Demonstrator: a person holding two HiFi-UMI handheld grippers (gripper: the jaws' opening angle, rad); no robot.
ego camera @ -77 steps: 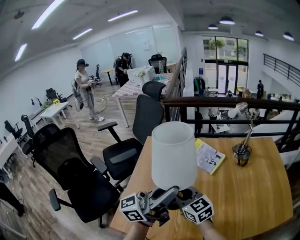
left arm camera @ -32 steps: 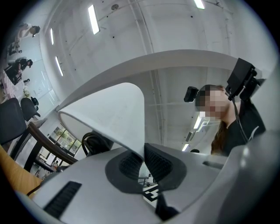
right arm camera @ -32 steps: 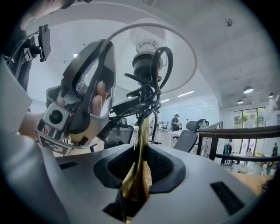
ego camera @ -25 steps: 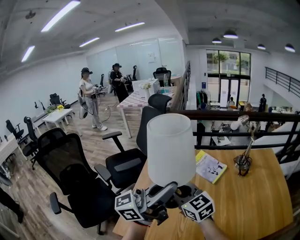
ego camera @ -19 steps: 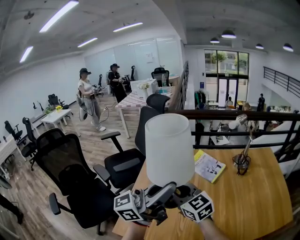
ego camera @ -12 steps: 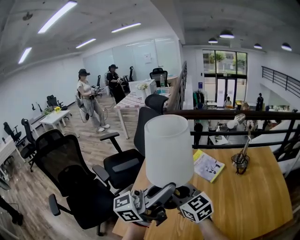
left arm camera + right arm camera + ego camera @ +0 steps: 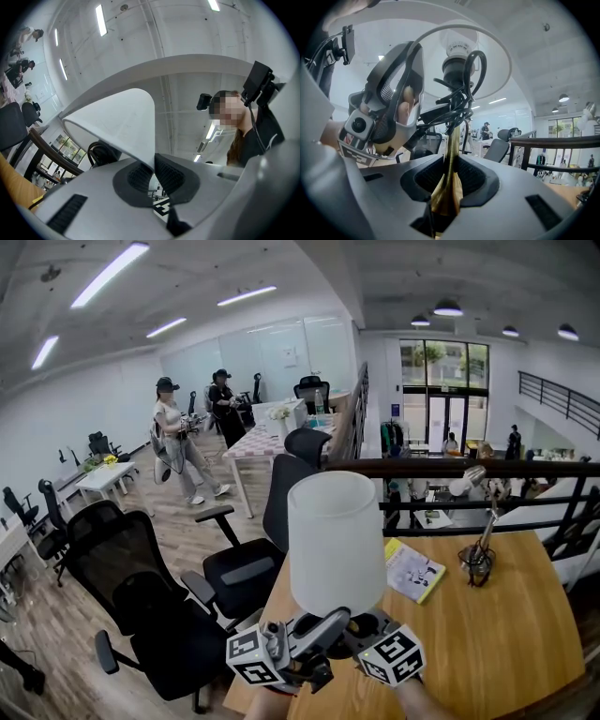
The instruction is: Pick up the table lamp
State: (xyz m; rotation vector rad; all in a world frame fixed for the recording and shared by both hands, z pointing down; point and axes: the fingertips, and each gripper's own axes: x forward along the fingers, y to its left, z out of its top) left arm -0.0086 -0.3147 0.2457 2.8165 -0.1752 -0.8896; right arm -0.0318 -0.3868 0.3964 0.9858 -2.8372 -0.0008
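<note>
My right gripper (image 7: pixel 449 180) has its fingers closed tight on the brass stem (image 7: pixel 451 150) of the table lamp (image 7: pixel 336 540). My left gripper (image 7: pixel 153 171) has its fingers pinched on the lower rim of the white shade (image 7: pixel 117 122). I hold the lamp upright over the near edge of the worktop (image 7: pixel 487 634).

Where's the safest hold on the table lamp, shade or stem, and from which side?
The brass stem, low, under the coiled cord, jaws closing across it from the side: it is slim, stiff and upright, as the right gripper has it. The lampshade is wide and thin-walled, likely only a steadying hold.
</note>
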